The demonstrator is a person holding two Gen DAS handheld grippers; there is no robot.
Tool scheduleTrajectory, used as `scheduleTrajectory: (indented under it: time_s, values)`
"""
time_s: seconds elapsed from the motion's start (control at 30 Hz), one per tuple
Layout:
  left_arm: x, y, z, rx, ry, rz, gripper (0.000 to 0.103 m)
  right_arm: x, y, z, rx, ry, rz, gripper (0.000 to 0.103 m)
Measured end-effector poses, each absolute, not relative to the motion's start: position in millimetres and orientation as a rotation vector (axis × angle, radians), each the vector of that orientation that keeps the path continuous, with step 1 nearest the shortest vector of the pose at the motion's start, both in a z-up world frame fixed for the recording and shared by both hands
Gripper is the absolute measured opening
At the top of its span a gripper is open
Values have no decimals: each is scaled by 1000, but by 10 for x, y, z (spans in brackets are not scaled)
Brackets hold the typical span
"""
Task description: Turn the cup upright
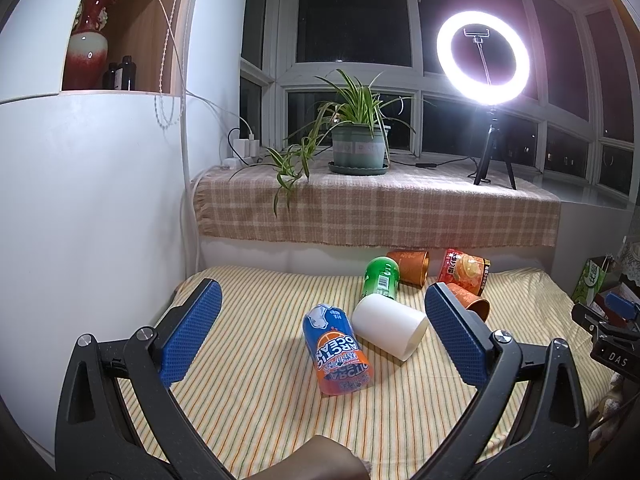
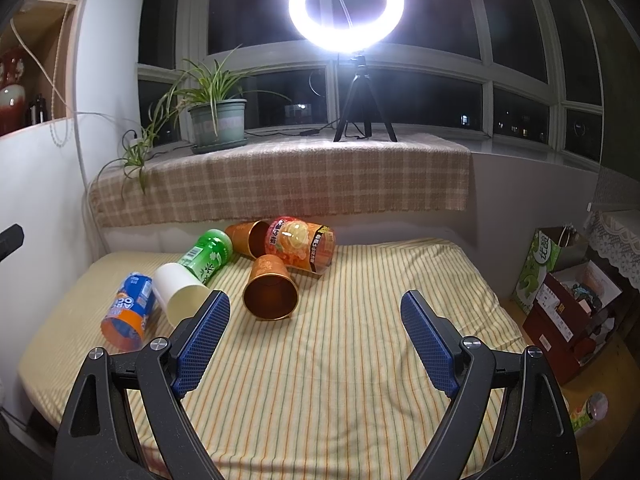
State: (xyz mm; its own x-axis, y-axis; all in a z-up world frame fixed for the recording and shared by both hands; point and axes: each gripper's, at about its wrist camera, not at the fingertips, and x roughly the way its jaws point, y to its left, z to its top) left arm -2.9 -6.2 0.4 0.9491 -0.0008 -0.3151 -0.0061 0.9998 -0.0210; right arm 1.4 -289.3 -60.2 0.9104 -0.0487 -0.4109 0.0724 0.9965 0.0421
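Looking along my left gripper (image 1: 322, 330), I see its blue pads spread wide with nothing between them, hovering over the striped cloth (image 1: 256, 400). Framed between the fingers lies the white cup (image 1: 390, 326), tipped on its side, mouth turned toward the right-hand pad. Touching the white cup on its left is the blue-and-orange Arctic Ocean cup (image 1: 336, 350), also on its side. Just behind the white cup lies the green cup (image 1: 380, 278), and beyond that an orange cup (image 1: 410, 266) and a red printed cup (image 1: 464, 272), both toppled. A second orange cup (image 1: 474, 304) sits right of the white cup, half hidden behind my right-hand pad.

My right gripper (image 2: 316, 346) is likewise wide apart and holding nothing, above bare cloth well to the right of the white cup (image 2: 182, 294). From this side the nearer orange cup (image 2: 271, 294) shows its open mouth toward me, just right of the white cup, and my left-hand pad covers part of the white cup's rim.

Behind the cups, a plaid-covered sill (image 1: 376, 210) carries a potted plant (image 1: 358, 140) and a glaring ring light (image 1: 483, 54). Print on the red cup is too small to read. A brown shape at the bottom edge of the left view is cut off; I cannot tell what it is.
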Motion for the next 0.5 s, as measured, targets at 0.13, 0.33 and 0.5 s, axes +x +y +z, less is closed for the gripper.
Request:
scheduleTrajectory:
  time_s: [0.13,0.33,0.5]
  values:
    - [1,-33,-156,-24,328,12,103,18,-2890,-605,57,423,-61,87]
    - [39,83,-242,-36,358,32,103,93,-2882,-614,55,437,-51,87]
    - [145,232,-259,-48,401,46,103,147,-2873,-643,62,452,-31,87]
